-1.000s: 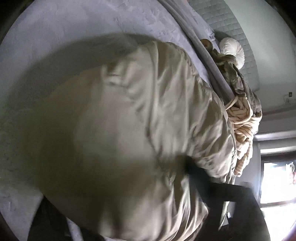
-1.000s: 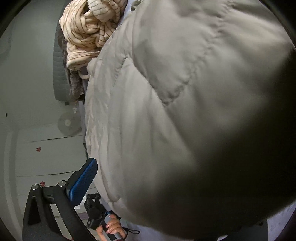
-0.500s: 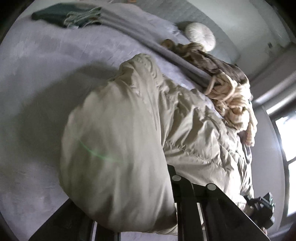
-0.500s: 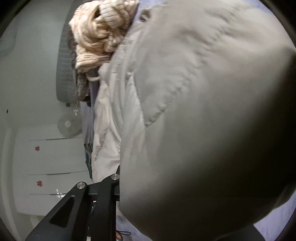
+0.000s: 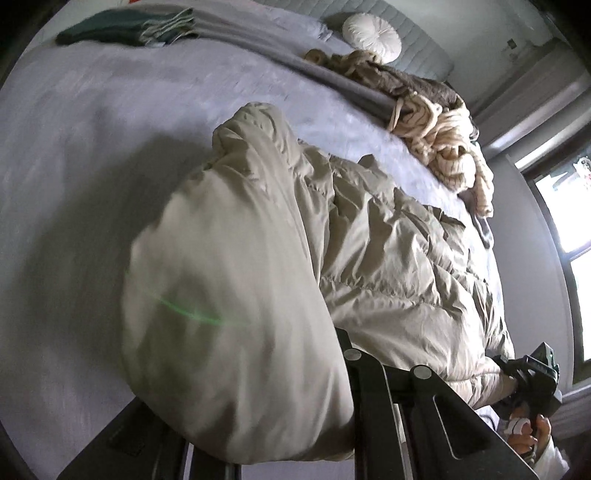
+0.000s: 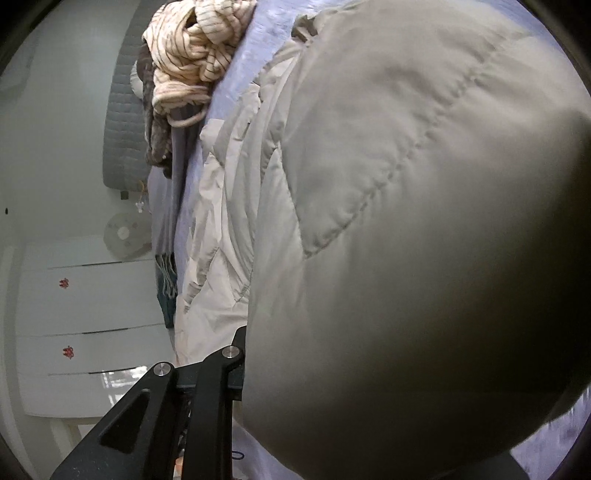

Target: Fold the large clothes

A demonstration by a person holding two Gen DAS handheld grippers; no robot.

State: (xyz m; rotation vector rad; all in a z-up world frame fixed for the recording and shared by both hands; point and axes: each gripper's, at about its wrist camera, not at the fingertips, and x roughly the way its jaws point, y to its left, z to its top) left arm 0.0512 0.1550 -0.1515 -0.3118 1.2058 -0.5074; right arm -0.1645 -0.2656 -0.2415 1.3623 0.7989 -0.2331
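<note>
Beige quilted fabric of 1 puffer jacket [image 5: 388,258] now fills less of the left wrist view than 1 s ago, when it blanketed nearly the whole frame; more of the lavender bedspread [image 5: 92,147] shows, and the right wrist view has swung so its blue finger pad is hidden behind the fabric. From left to right in the left view: 1 folded dark green scarf [image 5: 122,31] at the far edge of the bed, then the jacket bulging over the left gripper [image 5: 295,424], whose 2 black fingers sit against the bunched fabric, apparently pinched on it, though the tips are covered. Further right lie 1 cream striped garment [image 5: 450,151] heaped on a brown one, and 1 round white cushion [image 5: 371,37]. At the far right the right gripper [image 5: 532,373] meets the jacket's hem, closed on it as far as can be seen.
</note>
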